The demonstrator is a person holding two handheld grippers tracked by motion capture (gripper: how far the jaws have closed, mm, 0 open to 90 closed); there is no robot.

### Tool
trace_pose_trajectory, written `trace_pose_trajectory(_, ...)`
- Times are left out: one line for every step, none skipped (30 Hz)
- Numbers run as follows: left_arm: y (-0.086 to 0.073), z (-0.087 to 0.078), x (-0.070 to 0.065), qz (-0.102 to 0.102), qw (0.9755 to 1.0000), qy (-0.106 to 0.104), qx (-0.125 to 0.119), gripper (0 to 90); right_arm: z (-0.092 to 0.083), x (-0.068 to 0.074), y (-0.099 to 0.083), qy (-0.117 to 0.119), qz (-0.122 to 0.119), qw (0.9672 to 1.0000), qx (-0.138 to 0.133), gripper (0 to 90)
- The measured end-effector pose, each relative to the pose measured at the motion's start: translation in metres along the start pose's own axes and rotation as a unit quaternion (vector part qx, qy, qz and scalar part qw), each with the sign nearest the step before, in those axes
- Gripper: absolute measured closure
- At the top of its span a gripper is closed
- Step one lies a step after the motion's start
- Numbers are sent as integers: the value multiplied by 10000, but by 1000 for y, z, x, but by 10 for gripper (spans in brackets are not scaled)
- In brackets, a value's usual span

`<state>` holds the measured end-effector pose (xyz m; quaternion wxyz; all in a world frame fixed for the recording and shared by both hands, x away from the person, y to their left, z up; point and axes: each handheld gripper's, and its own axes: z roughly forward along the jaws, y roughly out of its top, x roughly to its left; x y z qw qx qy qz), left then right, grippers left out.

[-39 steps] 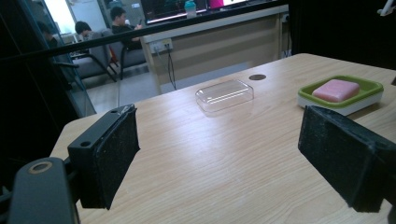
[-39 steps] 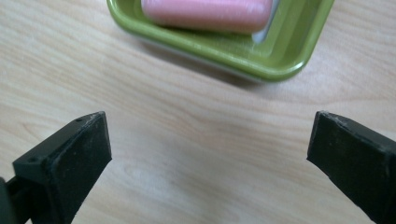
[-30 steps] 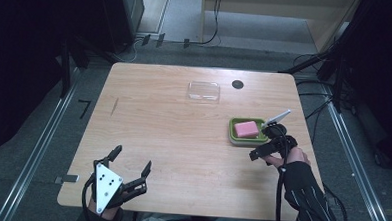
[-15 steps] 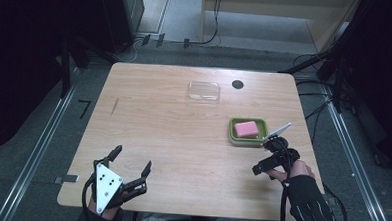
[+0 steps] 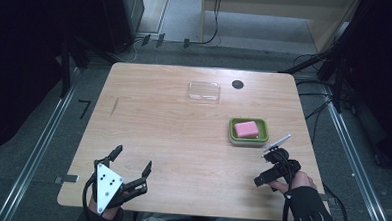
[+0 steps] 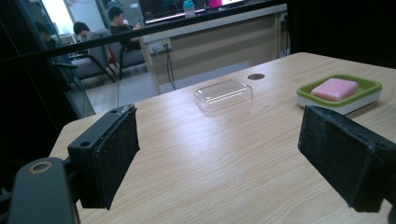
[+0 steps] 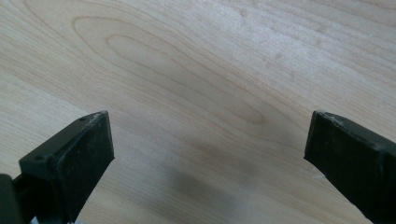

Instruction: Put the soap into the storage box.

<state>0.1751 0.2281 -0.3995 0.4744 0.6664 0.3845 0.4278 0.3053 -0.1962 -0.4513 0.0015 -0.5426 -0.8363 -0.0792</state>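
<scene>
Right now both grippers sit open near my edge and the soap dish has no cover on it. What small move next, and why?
Probably reach the left gripper forward toward the clear lid. It lies alone at the far side, apart from the green dish holding the pink soap. The right gripper faces bare table, jaws wide and holding nothing.

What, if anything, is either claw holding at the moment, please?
Nothing. The left claw is open over bare table, and the right claw is open too, with bare wood between its jaws.
</scene>
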Motion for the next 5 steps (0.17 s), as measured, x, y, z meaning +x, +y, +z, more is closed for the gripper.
trace_pose_trajectory(0, 0, 0, 8, 10000, -2, 0, 125, -1, 0, 0, -16, 31, 10000, -18, 13)
trace_pose_trajectory(0, 0, 0, 7, 10000, -1, 0, 125, -2, -1, -1, -43, 18, 9999, -119, 12)
trace_pose_trajectory(0, 0, 0, -2, 10000, 6, -4, 125, -4, -1, -1, -87, -7, 9998, -197, 8)
trace_pose_trajectory(0, 0, 0, 3, 10000, 3, -5, 125, -6, -1, -1, -131, 19, 9995, -286, 5)
trace_pose_trajectory(0, 0, 0, -5, 10000, 6, -9, 125, -9, -2, -1, -162, 36, 9990, -404, 4)
